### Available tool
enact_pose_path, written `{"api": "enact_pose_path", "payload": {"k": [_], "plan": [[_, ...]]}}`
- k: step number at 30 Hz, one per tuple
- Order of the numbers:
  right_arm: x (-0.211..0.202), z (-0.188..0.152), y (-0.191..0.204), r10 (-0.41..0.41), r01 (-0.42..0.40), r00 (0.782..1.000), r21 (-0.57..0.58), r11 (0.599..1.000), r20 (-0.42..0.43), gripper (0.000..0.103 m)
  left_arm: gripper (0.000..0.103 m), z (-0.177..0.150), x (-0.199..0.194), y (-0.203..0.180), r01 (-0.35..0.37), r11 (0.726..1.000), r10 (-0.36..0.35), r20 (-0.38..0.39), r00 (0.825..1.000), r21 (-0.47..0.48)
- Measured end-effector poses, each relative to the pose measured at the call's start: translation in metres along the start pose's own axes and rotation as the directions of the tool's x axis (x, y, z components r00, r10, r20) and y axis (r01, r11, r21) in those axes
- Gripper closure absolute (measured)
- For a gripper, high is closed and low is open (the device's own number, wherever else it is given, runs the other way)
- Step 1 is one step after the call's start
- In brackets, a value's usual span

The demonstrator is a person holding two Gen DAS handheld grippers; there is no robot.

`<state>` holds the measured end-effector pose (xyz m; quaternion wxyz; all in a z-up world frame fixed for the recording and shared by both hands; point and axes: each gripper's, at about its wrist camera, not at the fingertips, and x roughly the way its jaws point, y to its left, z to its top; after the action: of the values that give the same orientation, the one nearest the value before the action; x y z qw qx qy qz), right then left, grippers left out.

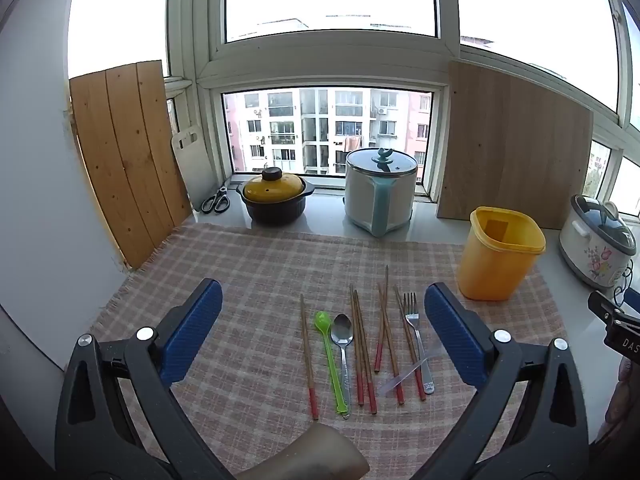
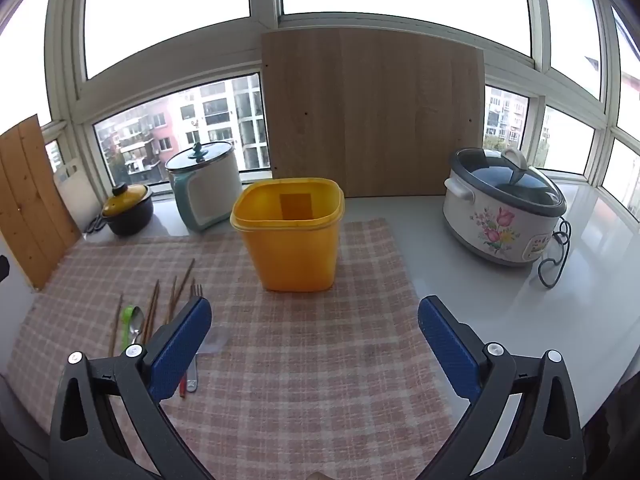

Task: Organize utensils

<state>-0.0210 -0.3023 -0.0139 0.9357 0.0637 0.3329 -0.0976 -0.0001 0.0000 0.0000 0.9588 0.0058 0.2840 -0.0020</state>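
We have both tools raised over the checked cloth (image 1: 256, 264), nothing picked up. The left gripper (image 1: 324, 320) has its jaws wide apart and empty, framing the utensil row, so we judge it is lined up to choose one. The right gripper (image 2: 316, 330) is spread too and empty, pointed at the yellow container (image 2: 290, 232), which stands upright and empty on the cloth, just right of the row; likely the drop spot.

Utensils lie flat, roughly parallel, handles toward us, easy to pinch.

Count:
- chopsticks (image 1: 362, 354): we make it about seven, red-tipped, some crossing
- green plastic spoon (image 1: 330, 360): one
- metal spoon (image 1: 343, 346): one
- fork (image 1: 416, 336): one
- clear plastic spoon (image 1: 404, 374): one, lying across the fork handle
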Motion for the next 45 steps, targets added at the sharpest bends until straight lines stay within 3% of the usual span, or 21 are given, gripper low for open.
{"api": "enact_pose_path", "payload": {"k": [45], "plan": [[0.0055,0.0010,0.0026,-0.014,0.014,1.000,-0.020,1.000,-0.015,0.001,0.000,0.0073,0.0013,-0.0070,-0.001,1.000,0.001,0.006,1.000,0.006]]}}
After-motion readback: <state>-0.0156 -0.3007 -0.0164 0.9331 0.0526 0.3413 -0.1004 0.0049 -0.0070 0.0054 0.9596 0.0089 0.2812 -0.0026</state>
